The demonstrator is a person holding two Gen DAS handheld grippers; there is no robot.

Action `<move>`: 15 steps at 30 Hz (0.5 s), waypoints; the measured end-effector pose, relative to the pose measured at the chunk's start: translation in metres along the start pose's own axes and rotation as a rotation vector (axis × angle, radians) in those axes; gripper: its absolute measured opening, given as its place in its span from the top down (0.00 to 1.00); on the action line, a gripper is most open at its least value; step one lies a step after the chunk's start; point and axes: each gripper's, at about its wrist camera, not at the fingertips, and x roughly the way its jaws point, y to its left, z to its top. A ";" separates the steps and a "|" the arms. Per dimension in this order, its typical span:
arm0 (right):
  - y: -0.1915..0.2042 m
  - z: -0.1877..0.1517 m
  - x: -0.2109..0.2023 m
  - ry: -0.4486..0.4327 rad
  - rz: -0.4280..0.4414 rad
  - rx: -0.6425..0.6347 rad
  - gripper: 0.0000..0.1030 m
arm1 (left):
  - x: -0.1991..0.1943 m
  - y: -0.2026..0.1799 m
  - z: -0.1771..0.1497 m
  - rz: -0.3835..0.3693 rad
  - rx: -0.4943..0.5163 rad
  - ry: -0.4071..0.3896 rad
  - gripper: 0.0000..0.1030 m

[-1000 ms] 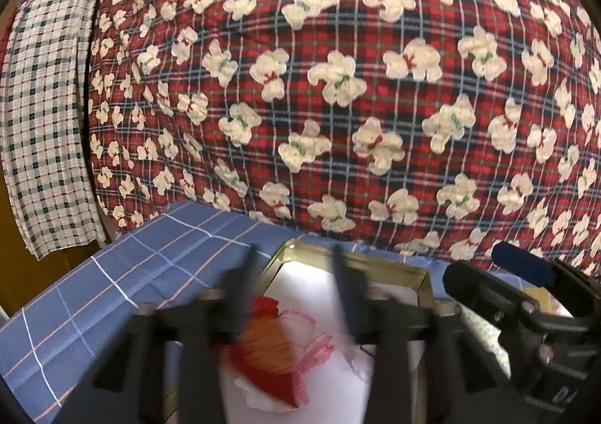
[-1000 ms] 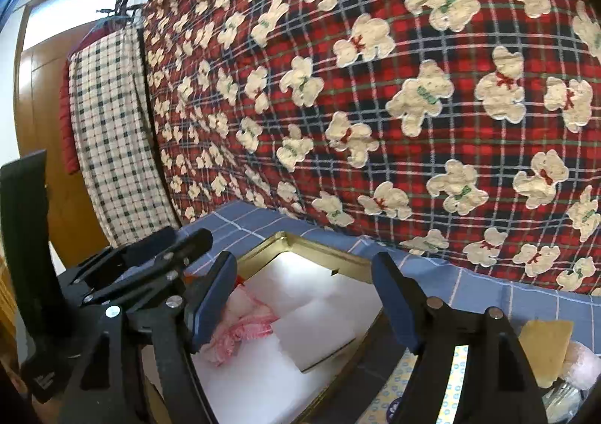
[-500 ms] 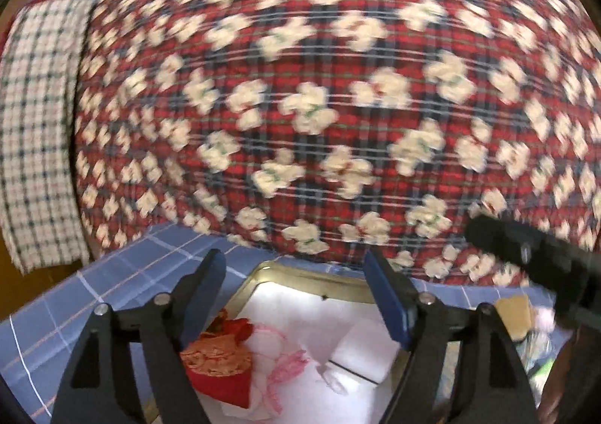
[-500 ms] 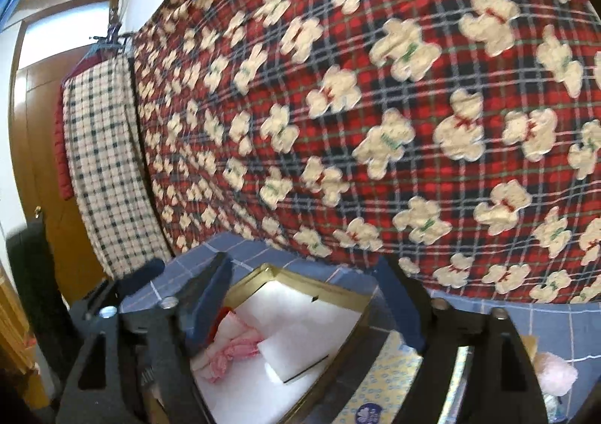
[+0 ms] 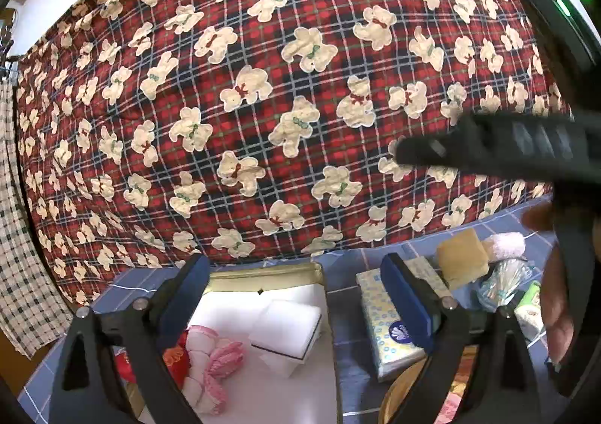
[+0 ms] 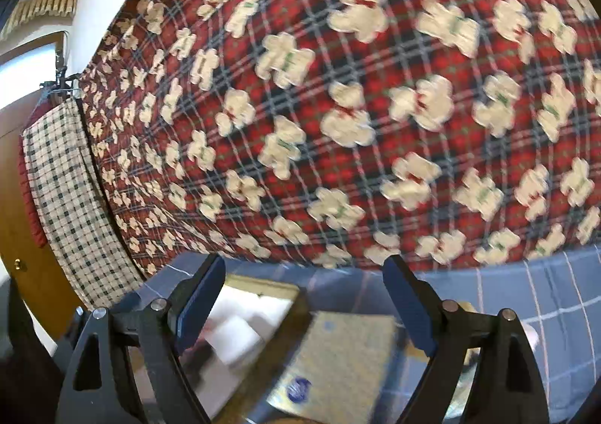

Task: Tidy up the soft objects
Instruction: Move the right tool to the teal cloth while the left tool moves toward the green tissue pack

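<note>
A gold-rimmed tin box (image 5: 263, 268) sits on the blue checked cloth. In it lie a white sponge block (image 5: 287, 326), a pink and white knitted piece (image 5: 216, 360) and a red embroidered pouch (image 5: 174, 356). My left gripper (image 5: 296, 303) is open and empty above the box. To the right lie a yellow tissue pack (image 5: 379, 333), a yellow sponge (image 5: 460, 258) and a pink fluffy ball (image 5: 505, 245). My right gripper (image 6: 304, 303) is open and empty above the box (image 6: 259, 286) and the tissue pack (image 6: 338, 360); this view is blurred.
A red plaid quilt with bear prints (image 5: 300, 85) hangs right behind the table. A checked cloth (image 6: 64, 198) hangs at the left by a wooden door. A clear plastic wrapper (image 5: 501, 283) and a small green packet (image 5: 527, 305) lie at the right. The right gripper's body (image 5: 507, 146) crosses the left view.
Both grippers have swung to the right; the tissue pack and sponges have come into the left view. The left gripper has risen from the red pouch, which stays in the box.
</note>
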 end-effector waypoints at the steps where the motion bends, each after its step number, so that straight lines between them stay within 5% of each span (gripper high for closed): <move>1: -0.004 -0.003 -0.001 0.009 -0.013 -0.005 0.15 | 0.001 0.001 0.000 -0.005 -0.011 0.004 0.06; 9: -0.059 -0.013 -0.037 0.032 -0.150 -0.012 0.15 | 0.004 0.002 -0.005 -0.028 -0.069 0.019 0.05; 15: -0.097 -0.019 -0.070 0.147 -0.265 -0.092 0.15 | 0.000 -0.007 -0.007 -0.073 -0.072 0.011 0.05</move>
